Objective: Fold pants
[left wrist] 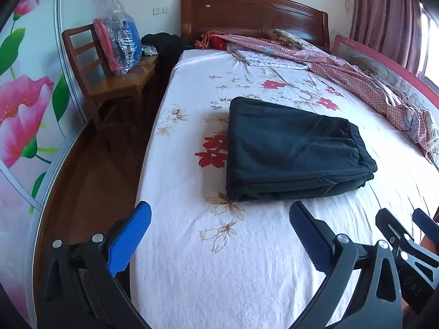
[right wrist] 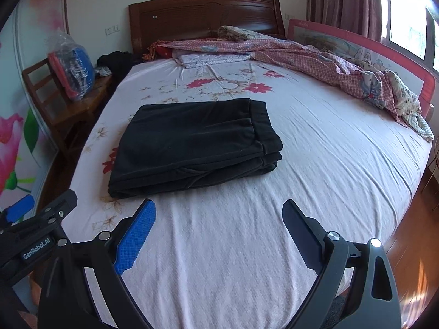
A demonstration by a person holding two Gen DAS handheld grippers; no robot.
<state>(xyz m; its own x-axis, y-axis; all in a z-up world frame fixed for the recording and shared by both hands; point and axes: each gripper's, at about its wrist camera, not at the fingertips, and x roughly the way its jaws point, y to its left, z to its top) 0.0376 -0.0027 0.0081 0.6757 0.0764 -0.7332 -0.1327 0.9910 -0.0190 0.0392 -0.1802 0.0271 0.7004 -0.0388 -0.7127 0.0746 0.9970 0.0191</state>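
We see the dark, soft-fleece pants lying as a compact, layered rectangle on the white floral-print bed sheet, toward the bed's left side, with the elastic waistband stacked at its right edge. Our left gripper hovers above the sheet just short of the bundle, its blue-padded jaws spread wide and holding nothing. Our right gripper hangs beside it, likewise wide and empty, clear of the cloth.

We judge the folding is essentially complete, so the step in hand is a final check and tidy. To do it well, we would look along the near edge, where the layers show a slight bulge, and press them flat with a padded finger rather than pinching, since a pinch could drag the top layer askew. The crumpled pink patterned quilt lies well apart.
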